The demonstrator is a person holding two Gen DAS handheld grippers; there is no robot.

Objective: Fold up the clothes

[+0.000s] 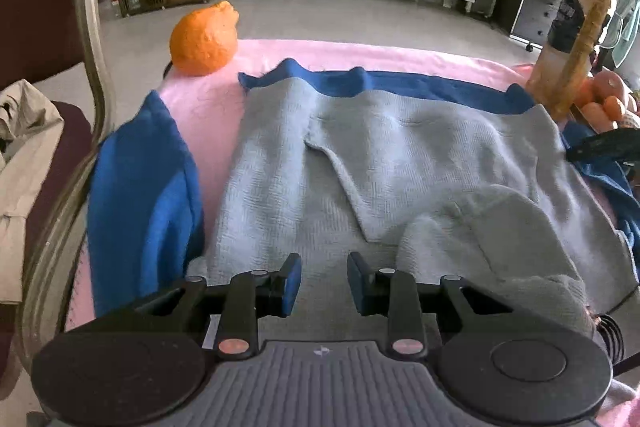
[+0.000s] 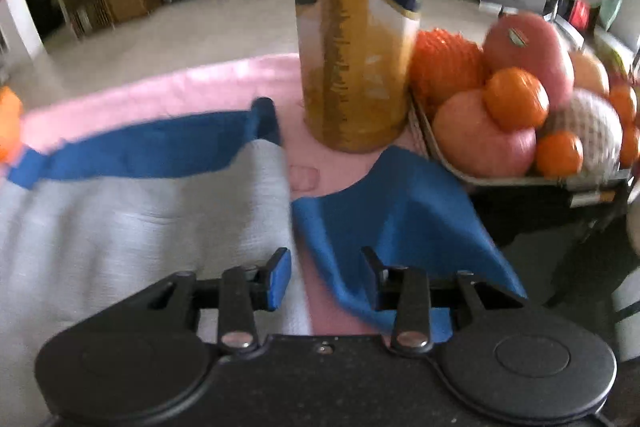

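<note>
Grey and blue garment (image 1: 360,163): one piece, lying spread on the pink cloth (image 1: 208,107) that covers the table. I count one lone orange (image 1: 204,41) at the cloth's far left corner, well apart from the garment's hem, and one tall bottle (image 2: 354,39) of amber liquid standing just beyond the garment's far right corner. Just beside the bottle sits one tray of fruit (image 2: 516,115); I make out about three apples and several small oranges, but blur keeps me from an exact count.

The garment's body is a ribbed grey knit with a blue band (image 1: 400,83) along its far edge. One blue sleeve (image 1: 148,195) lies out to the garment's left; one blue sleeve (image 2: 396,227) lies bunched at its right, below the bottle. A grey fold is laid across the body near me.

My left gripper (image 1: 324,285) hovers over the garment's near grey edge, jaws partly apart, nothing between them. My right gripper (image 2: 326,277) is over the gap between grey body and right sleeve, jaws partly apart; one finger lies against the sleeve, no pinch visible.

The right wrist view is smeared. The bottle's top is cut off there.
</note>
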